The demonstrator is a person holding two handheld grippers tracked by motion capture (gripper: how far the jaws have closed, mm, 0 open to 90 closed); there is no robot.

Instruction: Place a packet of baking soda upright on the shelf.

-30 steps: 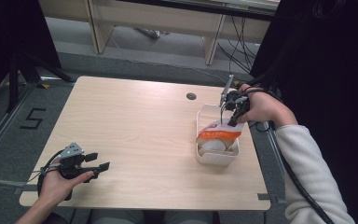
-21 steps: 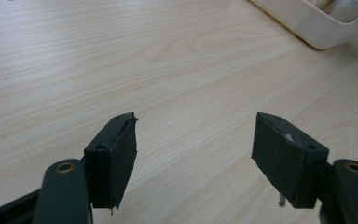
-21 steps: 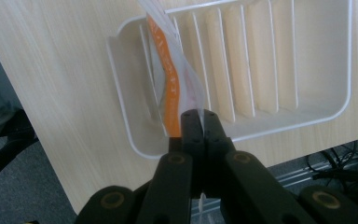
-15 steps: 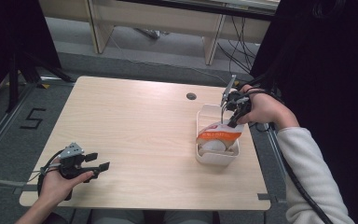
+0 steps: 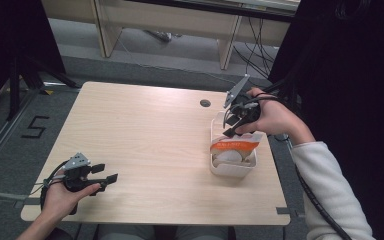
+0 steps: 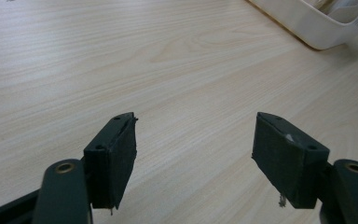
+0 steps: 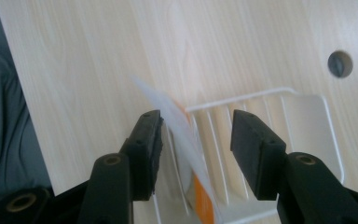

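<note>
The right gripper (image 5: 231, 126) is seen above the far end of the white basket (image 5: 219, 171) at the right of the tabletop (image 5: 145, 135); its jaws have just been opening, and the orange-and-white packet (image 5: 234, 146) now rests in the basket, slanted between the wide jaws but unpressed, judged as released. The left gripper (image 5: 105, 173) is held wide and empty near the front left corner, well apart.

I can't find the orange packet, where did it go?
In the high view, the orange packet sits in the white basket on the table's right side, just below the right hand-held gripper.
</note>
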